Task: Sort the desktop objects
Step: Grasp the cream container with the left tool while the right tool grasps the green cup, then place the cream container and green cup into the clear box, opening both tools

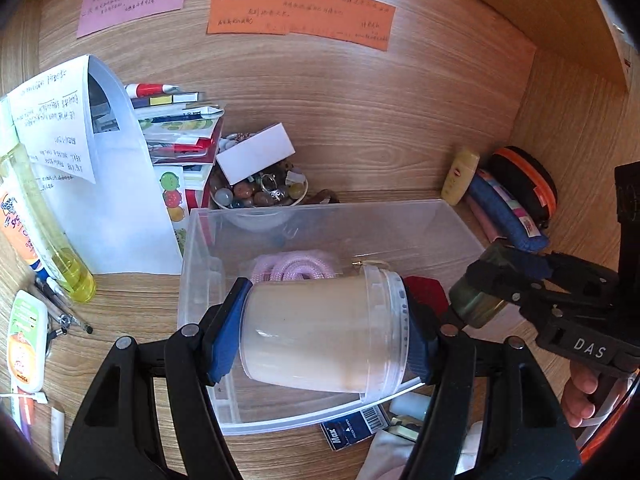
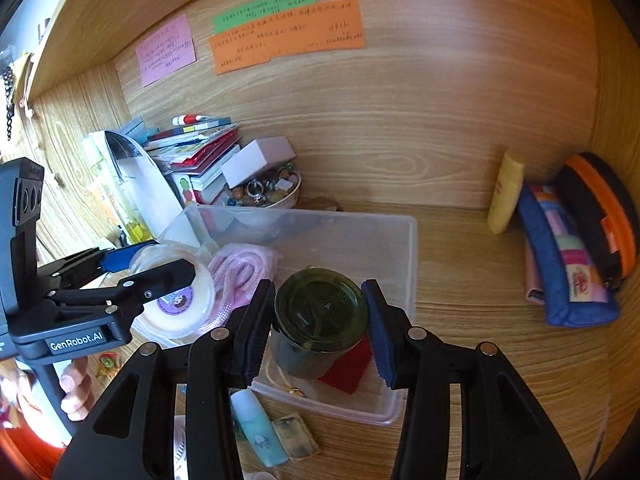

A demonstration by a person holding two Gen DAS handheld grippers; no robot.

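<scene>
Left wrist view: wooden desk alcove, back wall [image 1: 360, 92] carrying pink, green and orange notes. Largest loose item is the clear plastic bin [image 1: 460, 220], set mid-desk, lid off. Left of it a leaning stack of papers and booklets [image 1: 120, 184], a yellow bottle [image 1: 60, 248] in front; behind the bin a bowl of beads [image 1: 260, 194] with a white box resting on it. Right of the bin, against the wall, a blue pouch [image 1: 504, 216], an orange-rimmed case [image 1: 532, 184] and a small yellow tube [image 1: 460, 178]. Already lying in the bin: a pink coiled cord [image 1: 296, 268] and a red piece [image 1: 426, 292]. Left gripper [image 1: 324, 336] clenched on a cream-filled clear jar [image 1: 316, 340], held sideways, pads on base and lid, hanging over the bin's near-left part. Right wrist view: right gripper [image 2: 322, 320] grasps a dark green jar [image 2: 320, 312] by its sides, lid facing the camera, above the bin's near-right part, over the red piece. Both jars appear clear of the bin floor, though depth is hard to read. Step in hand, by my reading: delivering both jars into the bin together. Next move calls for lowering each until it rests on the floor, keeping the cream jar off the cord, the two grippers apart, then releasing. Sideways jar may roll once freed.
</scene>
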